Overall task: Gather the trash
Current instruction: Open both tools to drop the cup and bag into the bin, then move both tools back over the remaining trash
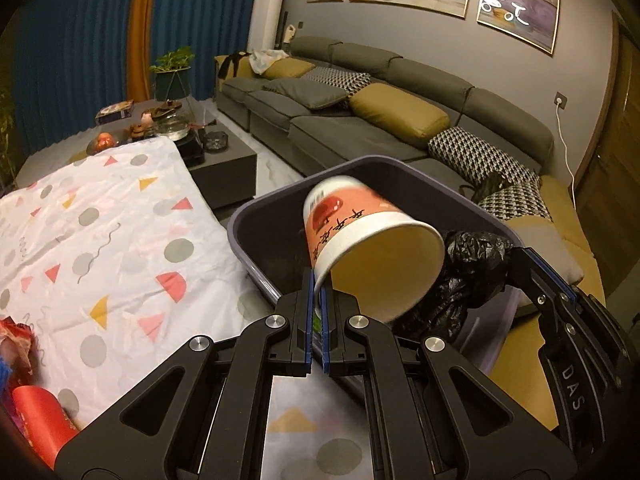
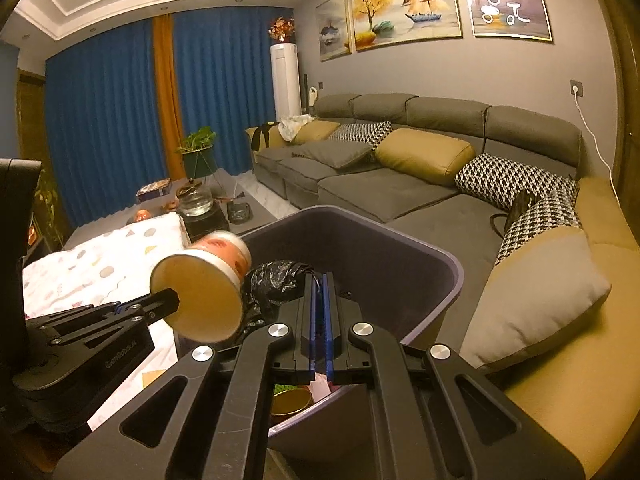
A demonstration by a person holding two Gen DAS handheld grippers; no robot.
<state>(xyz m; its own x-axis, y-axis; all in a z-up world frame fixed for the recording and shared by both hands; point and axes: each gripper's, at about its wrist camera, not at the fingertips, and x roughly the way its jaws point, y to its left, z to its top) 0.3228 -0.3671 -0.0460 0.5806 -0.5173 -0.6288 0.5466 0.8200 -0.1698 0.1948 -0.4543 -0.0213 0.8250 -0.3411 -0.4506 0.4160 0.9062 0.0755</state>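
Observation:
My left gripper is shut on the rim of a paper cup with a red and white print, held tilted over the open purple-grey trash bin. The cup also shows in the right wrist view, with the left gripper at its rim. My right gripper is shut on the black bin liner at the bin's near rim. The liner and right gripper show at right in the left wrist view. Some trash lies inside the bin.
A table with a patterned white cloth is left of the bin, with red wrappers at its near edge. A dark coffee table with a glass pot stands behind. A grey sofa with cushions runs along the right.

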